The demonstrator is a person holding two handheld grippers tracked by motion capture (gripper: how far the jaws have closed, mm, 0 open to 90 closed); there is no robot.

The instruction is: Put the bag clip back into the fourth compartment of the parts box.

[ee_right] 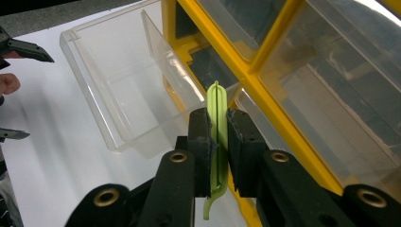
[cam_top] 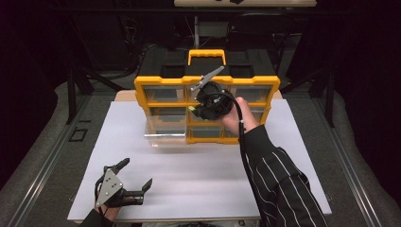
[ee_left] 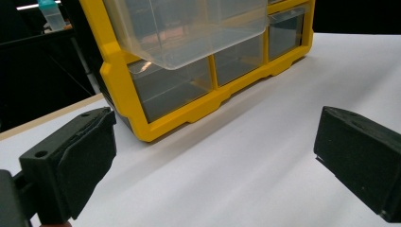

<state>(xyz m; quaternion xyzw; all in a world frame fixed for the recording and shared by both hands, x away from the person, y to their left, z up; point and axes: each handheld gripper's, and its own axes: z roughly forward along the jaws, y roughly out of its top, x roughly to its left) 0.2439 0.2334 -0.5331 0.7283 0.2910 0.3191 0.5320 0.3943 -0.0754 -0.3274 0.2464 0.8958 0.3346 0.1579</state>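
Note:
A yellow organizer (cam_top: 142, 86) with clear drawers stands at the back of the white tabletop (cam_top: 203, 179). One clear drawer (cam_top: 165, 128) on its left side is pulled far out and looks empty; it also appears as the drawer (ee_left: 189, 33) and the drawer (ee_right: 118, 90). My right gripper (cam_top: 196, 109) hovers in front of the organizer's middle, shut on a thin light-green plastic piece (ee_right: 217, 113) that stands upright between the pads, just right of the open drawer. My left gripper (cam_top: 138, 172) rests low at the table's front left, open, with nothing between its pads (ee_left: 90, 156).
A yellow carry handle (cam_top: 206, 53) tops the organizer's black lid. The other drawers (ee_right: 331, 80) sit closed in the yellow frame (ee_right: 265, 56). Dark stands and cables crowd the space behind the table. Bare white surface stretches between the left gripper and the organizer.

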